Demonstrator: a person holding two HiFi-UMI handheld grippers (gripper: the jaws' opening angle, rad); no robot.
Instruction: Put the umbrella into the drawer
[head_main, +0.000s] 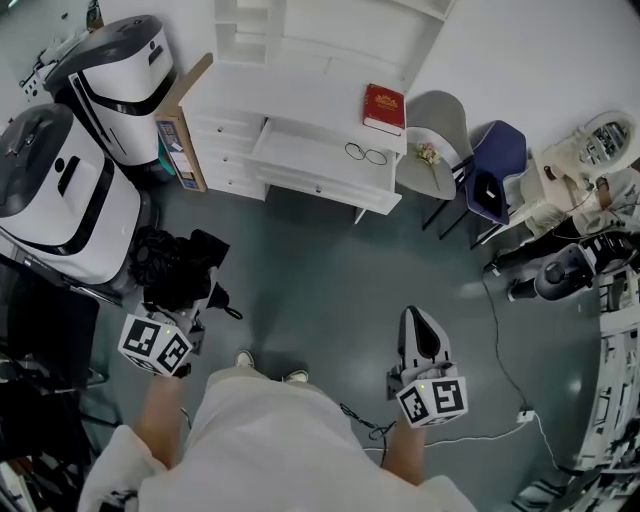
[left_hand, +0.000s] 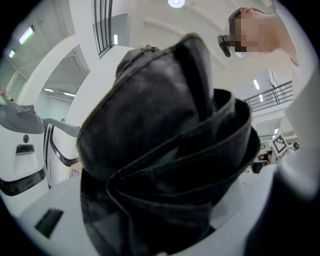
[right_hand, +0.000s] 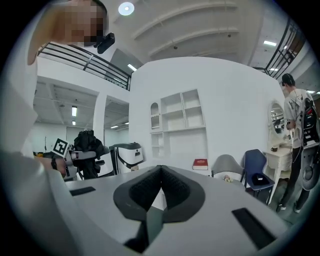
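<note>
A folded black umbrella (head_main: 180, 265) is bunched in my left gripper (head_main: 196, 318), which is shut on it at the lower left of the head view. In the left gripper view the umbrella's (left_hand: 165, 150) dark folds fill the frame and hide the fingertips. My right gripper (head_main: 418, 318) hangs at the lower right with its jaws shut (right_hand: 160, 169) and nothing between them. Across the floor stands a white desk (head_main: 300, 95) with its wide drawer (head_main: 320, 165) pulled open. A pair of glasses (head_main: 366, 153) lies at the drawer's right end. The right gripper view shows the umbrella (right_hand: 87, 145) at far left.
A red book (head_main: 384, 108) lies on the desk's right corner. Two white and black machines (head_main: 60, 190) stand at the left. A grey chair (head_main: 440, 140) and a blue chair (head_main: 495, 165) stand right of the desk. A white cable (head_main: 500, 425) runs over the floor.
</note>
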